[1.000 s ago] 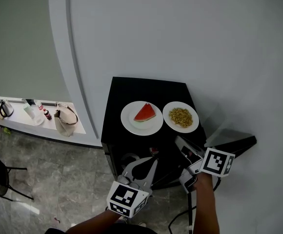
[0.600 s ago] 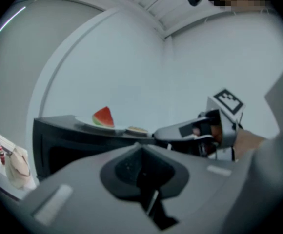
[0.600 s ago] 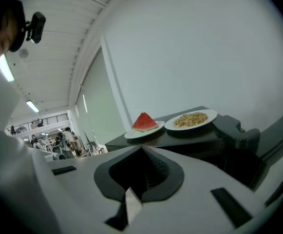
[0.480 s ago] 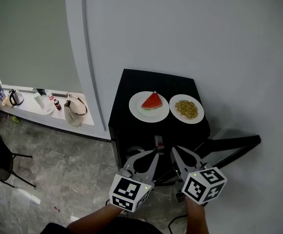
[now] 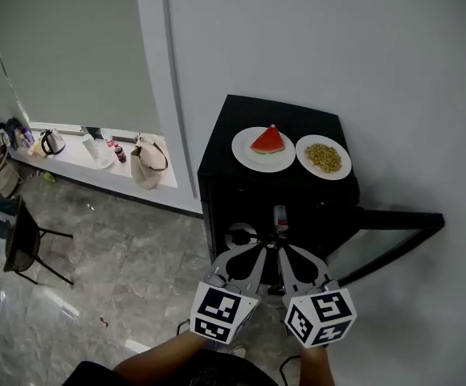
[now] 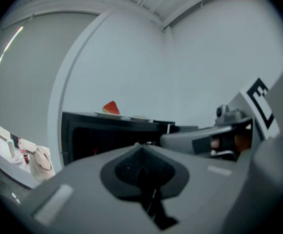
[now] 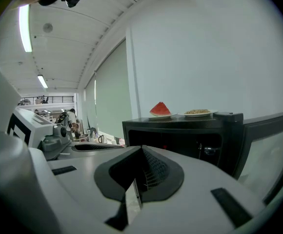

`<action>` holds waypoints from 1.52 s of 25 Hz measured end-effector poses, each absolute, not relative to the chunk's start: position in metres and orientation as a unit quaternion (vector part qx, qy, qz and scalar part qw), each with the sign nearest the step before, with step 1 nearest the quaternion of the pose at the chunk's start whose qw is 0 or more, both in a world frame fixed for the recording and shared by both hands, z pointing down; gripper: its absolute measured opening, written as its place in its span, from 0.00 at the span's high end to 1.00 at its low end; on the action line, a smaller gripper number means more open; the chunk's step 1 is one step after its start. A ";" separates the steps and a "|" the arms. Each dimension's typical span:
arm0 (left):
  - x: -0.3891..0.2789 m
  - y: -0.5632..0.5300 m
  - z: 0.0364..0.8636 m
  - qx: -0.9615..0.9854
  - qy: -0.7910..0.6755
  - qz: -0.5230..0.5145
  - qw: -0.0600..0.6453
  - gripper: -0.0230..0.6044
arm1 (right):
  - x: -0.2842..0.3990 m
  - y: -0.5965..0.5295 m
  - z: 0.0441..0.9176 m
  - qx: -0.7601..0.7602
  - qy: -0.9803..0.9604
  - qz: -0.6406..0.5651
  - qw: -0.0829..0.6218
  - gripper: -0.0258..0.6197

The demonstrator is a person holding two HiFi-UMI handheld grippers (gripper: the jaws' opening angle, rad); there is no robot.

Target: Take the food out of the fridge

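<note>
A black mini fridge (image 5: 241,207) stands against the white wall with its door (image 5: 394,230) swung open to the right. On its top sit a white plate with a watermelon slice (image 5: 267,141) and a plate of yellowish grains (image 5: 324,157). Inside the dark fridge a small red-capped bottle (image 5: 280,217) shows. My left gripper (image 5: 259,250) and right gripper (image 5: 284,251) hover side by side in front of the opening, both shut and empty. The watermelon (image 7: 160,108) and grains (image 7: 197,112) appear above the right gripper (image 7: 141,150); the left gripper (image 6: 140,147) also faces the fridge (image 6: 83,130).
A low window ledge on the left carries a kettle (image 5: 51,141), small bottles and a beige bag (image 5: 151,159). A black chair (image 5: 32,244) stands on the marble floor. The open door (image 7: 273,145) juts out on the right.
My right gripper has swung in from beside the door, rolled its marker cube upward and drawn level with the left gripper. Both grippers now sit further back from the fridge front.
</note>
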State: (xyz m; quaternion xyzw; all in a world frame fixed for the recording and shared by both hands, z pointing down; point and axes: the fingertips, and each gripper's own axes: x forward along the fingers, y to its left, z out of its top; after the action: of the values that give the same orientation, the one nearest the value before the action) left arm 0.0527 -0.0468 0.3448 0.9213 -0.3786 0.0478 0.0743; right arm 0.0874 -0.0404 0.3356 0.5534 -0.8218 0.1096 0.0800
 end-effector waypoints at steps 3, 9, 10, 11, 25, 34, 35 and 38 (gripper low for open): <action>0.053 -0.035 0.353 0.918 -0.385 0.053 0.078 0.98 | 0.084 -0.031 0.343 0.546 -0.826 0.113 0.082 0.96; 0.053 -0.024 0.358 0.915 -0.392 0.052 0.081 0.98 | 0.081 -0.021 0.350 0.536 -0.832 0.112 0.091 0.96; 0.054 -0.023 0.359 0.915 -0.392 0.051 0.083 0.98 | 0.081 -0.021 0.352 0.535 -0.832 0.113 0.093 0.96; 0.054 -0.023 0.360 0.915 -0.391 0.050 0.084 0.98 | 0.081 -0.021 0.353 0.535 -0.832 0.114 0.094 0.96; 0.036 -0.043 0.392 0.915 -0.389 0.054 0.096 0.98 | 0.065 -0.044 0.409 0.504 -0.832 0.232 0.004 0.96; 0.014 -0.077 0.441 0.913 -0.382 0.056 0.132 0.98 | 0.063 -0.072 0.490 0.512 -0.780 0.350 -0.086 0.96; 0.013 -0.081 0.446 0.914 -0.379 0.058 0.135 0.98 | 0.064 -0.076 0.500 0.515 -0.772 0.362 -0.093 0.96; 0.010 -0.093 0.462 0.914 -0.373 0.062 0.145 0.98 | 0.069 -0.090 0.530 0.520 -0.748 0.396 -0.118 0.96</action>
State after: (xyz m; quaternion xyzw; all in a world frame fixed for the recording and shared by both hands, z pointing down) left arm 0.0097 -0.0928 0.4620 0.9145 -0.3727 0.0625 0.1448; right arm 0.0692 -0.0904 0.5298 0.5200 -0.7476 0.3959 -0.1181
